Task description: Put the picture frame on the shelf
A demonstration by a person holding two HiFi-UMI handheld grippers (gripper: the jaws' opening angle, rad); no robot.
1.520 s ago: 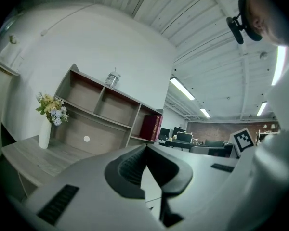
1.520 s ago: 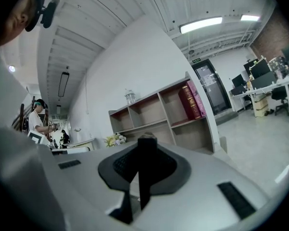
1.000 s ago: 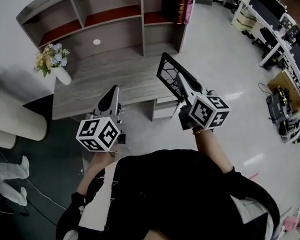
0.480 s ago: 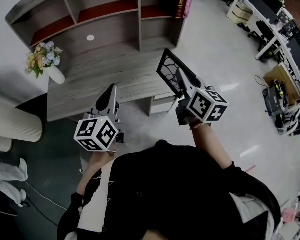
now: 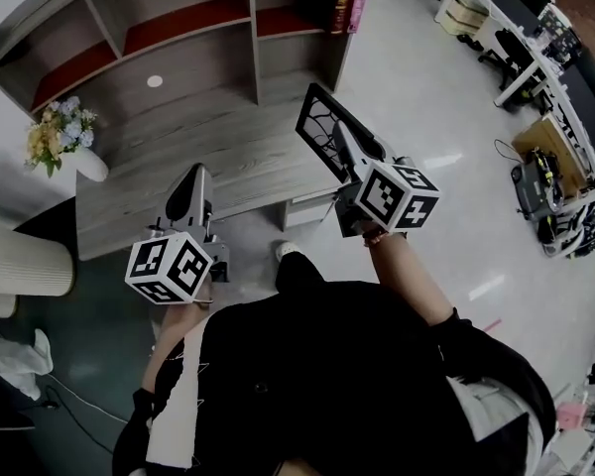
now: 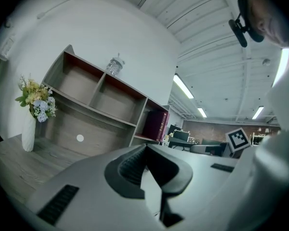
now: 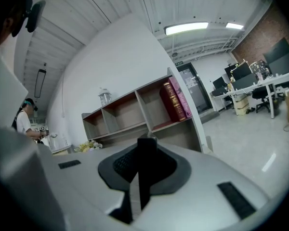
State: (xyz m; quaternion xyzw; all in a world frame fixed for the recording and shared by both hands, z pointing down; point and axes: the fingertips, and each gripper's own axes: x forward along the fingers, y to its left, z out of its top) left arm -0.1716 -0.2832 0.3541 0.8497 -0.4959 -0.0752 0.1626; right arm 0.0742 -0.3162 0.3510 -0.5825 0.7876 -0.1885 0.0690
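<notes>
Right gripper [image 5: 339,139] clamped on picture frame [image 5: 315,125] edge | left gripper [image 5: 195,178] closed, empty | I judge frame light, stiff, breakable; best gripped by its border.

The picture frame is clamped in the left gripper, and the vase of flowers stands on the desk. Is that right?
Not quite. The picture frame is clamped in the right gripper, not the left gripper, which holds nothing; the head view shows it. The vase of flowers does stand on the desk.
</notes>
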